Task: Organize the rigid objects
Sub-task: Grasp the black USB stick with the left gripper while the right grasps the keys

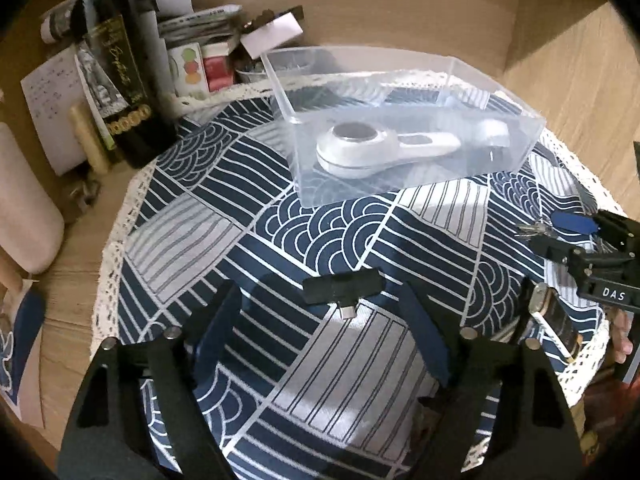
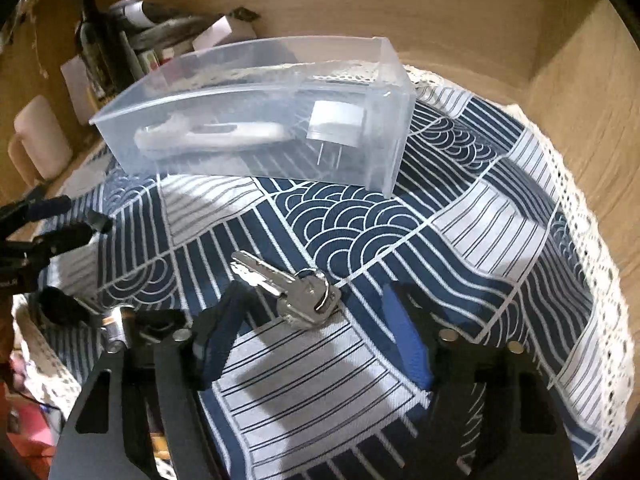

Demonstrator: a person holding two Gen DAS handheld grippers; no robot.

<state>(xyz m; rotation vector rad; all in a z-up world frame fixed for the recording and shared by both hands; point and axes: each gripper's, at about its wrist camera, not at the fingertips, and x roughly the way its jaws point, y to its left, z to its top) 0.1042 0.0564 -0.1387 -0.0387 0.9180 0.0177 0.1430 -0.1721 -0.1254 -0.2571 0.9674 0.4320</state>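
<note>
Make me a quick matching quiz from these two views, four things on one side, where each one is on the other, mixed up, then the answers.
Things
1. keys
2. black adapter
3. white charger plug
4. dark bottle

Places
A. inside the clear bin
B. off the cloth, among the clutter by the wall
C. on the cloth between the open right tongs
D. on the cloth ahead of the open left tongs

Pairs: 1-C, 2-D, 3-A, 4-B

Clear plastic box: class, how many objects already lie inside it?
2. Inside the clear plastic box, a white handheld device with a round grey head lies lengthwise; a white plug adapter sits at one end. More could be hidden.
</note>
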